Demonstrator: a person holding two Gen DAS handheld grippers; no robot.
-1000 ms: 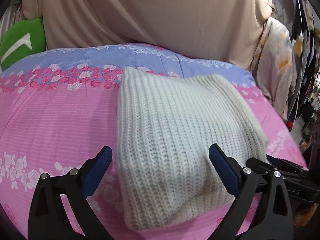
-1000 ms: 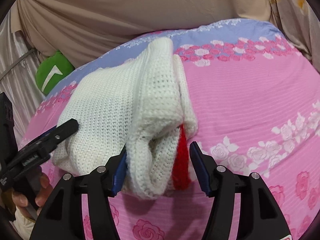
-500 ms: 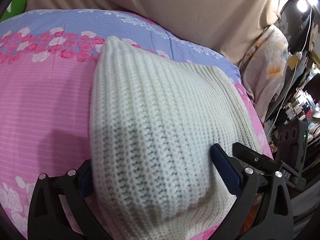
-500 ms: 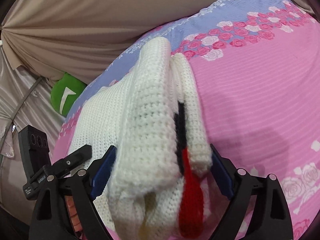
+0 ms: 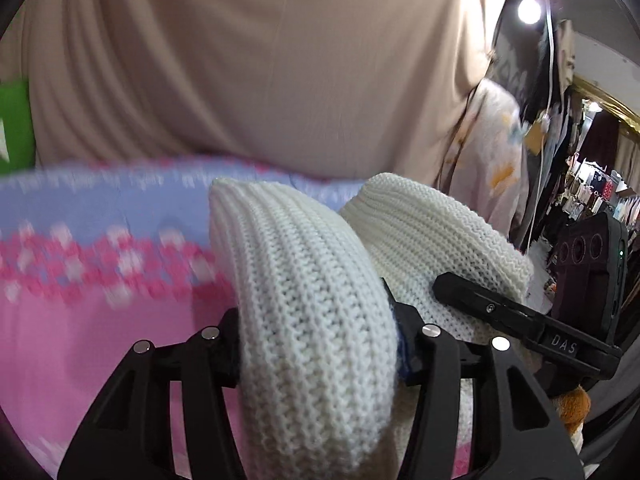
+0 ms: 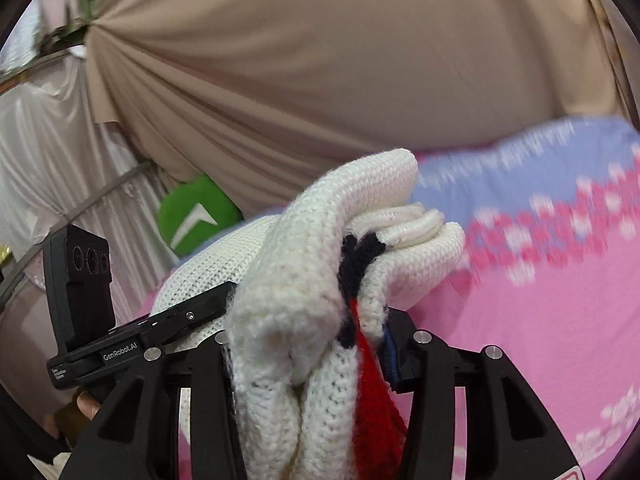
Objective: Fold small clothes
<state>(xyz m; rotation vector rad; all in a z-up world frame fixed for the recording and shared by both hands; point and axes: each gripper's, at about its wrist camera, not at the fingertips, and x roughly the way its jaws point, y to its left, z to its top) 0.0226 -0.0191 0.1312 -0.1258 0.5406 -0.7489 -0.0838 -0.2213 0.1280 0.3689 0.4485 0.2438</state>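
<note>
A folded cream knit sweater (image 5: 312,304) with red and navy trim is held up off the pink floral bed (image 5: 100,344). My left gripper (image 5: 316,344) is shut on one end of the folded bundle. My right gripper (image 6: 308,348) is shut on the other end (image 6: 304,280), where the layers and a red patch (image 6: 372,408) show. The right gripper also shows in the left wrist view (image 5: 520,320), and the left gripper in the right wrist view (image 6: 132,340). The bundle's underside is hidden.
A beige curtain (image 5: 260,60) hangs behind the bed. A green cushion (image 6: 196,216) lies at the bed's far left corner. A floral cloth (image 5: 488,168) hangs at the right, with racks of goods beyond it.
Both grippers have closed on the ends of the folded sweater and lifted it off the bed. The views have tilted up toward the curtain.
</note>
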